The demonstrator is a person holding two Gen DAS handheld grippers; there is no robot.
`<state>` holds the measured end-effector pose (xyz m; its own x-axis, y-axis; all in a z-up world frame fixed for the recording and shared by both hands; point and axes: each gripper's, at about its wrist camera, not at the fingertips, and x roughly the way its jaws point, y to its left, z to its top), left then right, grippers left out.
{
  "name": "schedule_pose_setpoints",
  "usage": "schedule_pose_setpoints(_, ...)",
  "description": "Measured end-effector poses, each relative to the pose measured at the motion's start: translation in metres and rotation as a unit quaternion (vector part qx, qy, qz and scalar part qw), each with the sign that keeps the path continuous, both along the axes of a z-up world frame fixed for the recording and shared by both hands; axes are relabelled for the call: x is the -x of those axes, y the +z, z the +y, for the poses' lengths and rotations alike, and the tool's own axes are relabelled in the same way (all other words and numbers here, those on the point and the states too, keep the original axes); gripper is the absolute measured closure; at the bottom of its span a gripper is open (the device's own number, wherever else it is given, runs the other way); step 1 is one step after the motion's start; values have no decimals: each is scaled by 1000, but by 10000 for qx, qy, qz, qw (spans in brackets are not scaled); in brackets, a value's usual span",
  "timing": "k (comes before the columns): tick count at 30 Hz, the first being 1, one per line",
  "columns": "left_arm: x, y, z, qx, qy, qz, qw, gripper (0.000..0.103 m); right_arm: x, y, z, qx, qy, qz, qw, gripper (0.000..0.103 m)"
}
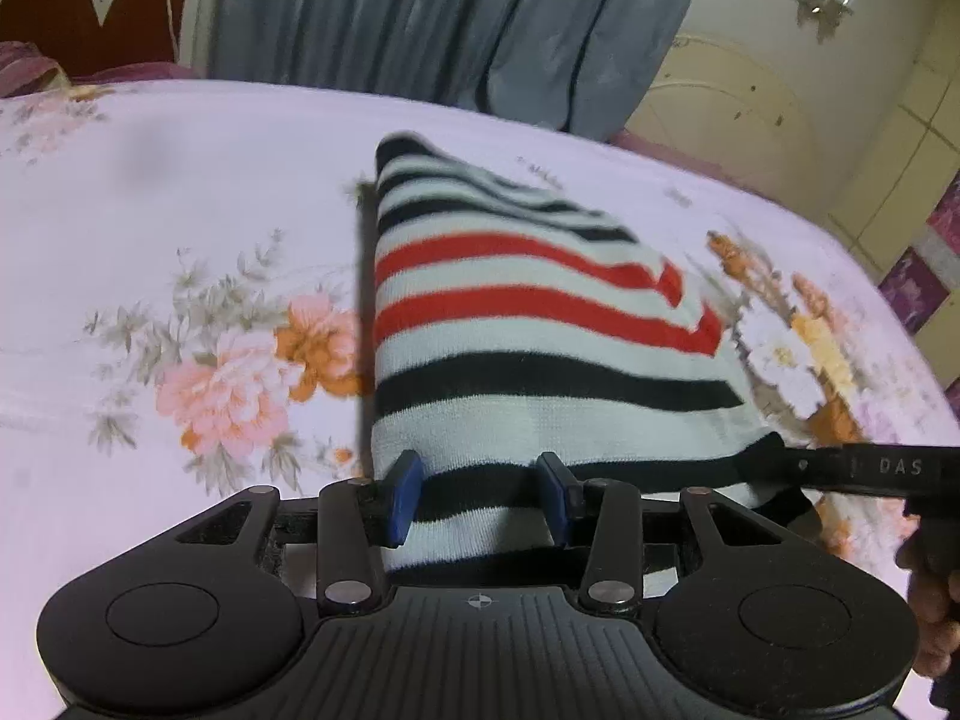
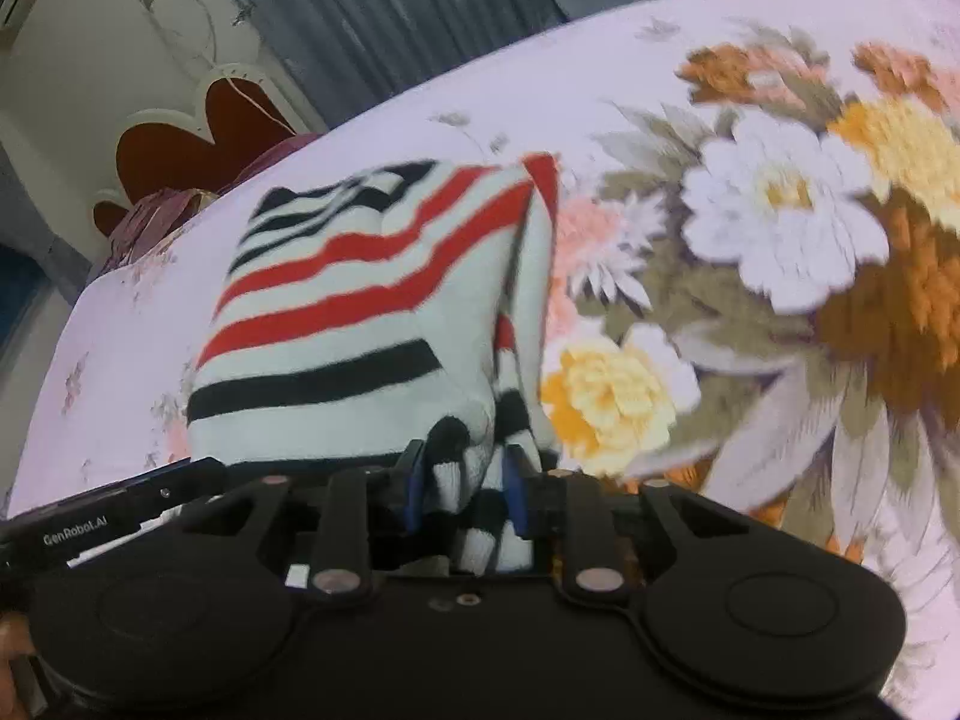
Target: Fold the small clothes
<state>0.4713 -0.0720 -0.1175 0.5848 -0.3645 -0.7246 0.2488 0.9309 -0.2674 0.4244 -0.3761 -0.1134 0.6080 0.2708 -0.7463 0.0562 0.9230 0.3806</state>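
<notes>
A small knit garment [image 1: 510,312] with white, black and red stripes is held up above a floral bedsheet [image 1: 180,240]. My left gripper [image 1: 480,495] is shut on its near hem, the blue pads [image 1: 405,495] pressing the fabric from both sides. My right gripper [image 2: 462,492] is shut on a bunched corner of the same garment [image 2: 360,300], which hangs stretched between the two grippers. The right gripper's finger also shows in the left wrist view [image 1: 870,468] at the garment's right edge. The left gripper's finger shows in the right wrist view [image 2: 120,504].
The bed [image 2: 780,210] has a pale pink sheet with large flowers. A grey curtain [image 1: 450,18] hangs behind it. A white and red headboard [image 1: 90,0] and a purple pillow [image 2: 156,216] sit at one end. A cream cabinet [image 1: 750,120] stands at the right.
</notes>
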Motion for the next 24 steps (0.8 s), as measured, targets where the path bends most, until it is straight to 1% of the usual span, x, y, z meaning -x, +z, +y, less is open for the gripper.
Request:
schedule_pose_setpoints(1,-1,5,4,49,3,-113,9999,61,-1,6,0,36,-26,-99,9999,58)
schedule_pose_setpoints(3,-8,11,7,95,39,-242,9997,61,-8,17,-5,113,-141,-382,9991,45)
schedule_pose_setpoints(5,-22,13,5,97,86,-259,9996,61,-27,18,-14,-25,-261,-412,9988,49)
schedule_pose_setpoints(7,-36,14,2,181,49,-326,9993,61,-52,10,-20,-187,-351,-360,9986,57)
schedule_pose_setpoints(9,-46,12,-4,160,-14,-370,9992,61,-75,2,-19,-159,-343,-255,9990,59)
schedule_pose_setpoints(11,-54,8,-11,116,-83,-423,9990,61,-87,-6,-18,-287,-233,-209,9991,65)
schedule_pose_setpoints(12,-58,5,-14,114,-118,-383,9991,61,-90,-8,-16,-248,-139,-257,9993,77)
schedule_pose_setpoints(13,-62,3,-16,97,-129,-360,9992,61,-90,-6,-13,-194,-25,-343,9992,86)
schedule_pose_setpoints(14,-63,5,-17,78,-106,-392,9991,62,-88,-1,-9,37,73,-522,9986,93)
schedule_pose_setpoints(15,-62,10,-19,74,-108,-509,9986,62,-84,7,-4,263,157,-701,9971,93)
schedule_pose_setpoints(16,-60,14,-22,54,-143,-645,9978,62,-77,18,2,518,274,-1000,9933,93)
schedule_pose_setpoints(17,-59,16,-29,45,-239,-806,9965,62,-72,26,5,673,354,-1243,9893,93)
schedule_pose_setpoints(18,-60,15,-35,40,-333,-855,9958,62,-66,32,8,860,446,-1534,9834,93)
schedule_pose_setpoints(19,-64,10,-43,-44,-403,-806,9959,62,-61,34,11,1034,510,-1736,9781,93)
schedule_pose_setpoints(20,-70,0,-55,-281,-469,-670,9962,62,-63,26,10,1135,490,-1671,9781,93)
schedule_pose_setpoints(21,-72,-6,-63,-430,-533,-710,9951,62,-76,10,7,1223,422,-1292,9832,93)
schedule_pose_setpoints(22,-74,-7,-69,-494,-582,-790,9939,62,-86,-7,3,1272,365,-934,9868,93)
schedule_pose_setpoints(23,-76,-6,-73,-561,-600,-770,9936,62,-87,-16,-2,1178,259,-985,9878,93)
schedule_pose_setpoints(24,-79,-5,-75,-605,-631,-735,9935,62,-87,-16,-4,1135,224,-1010,9881,93)
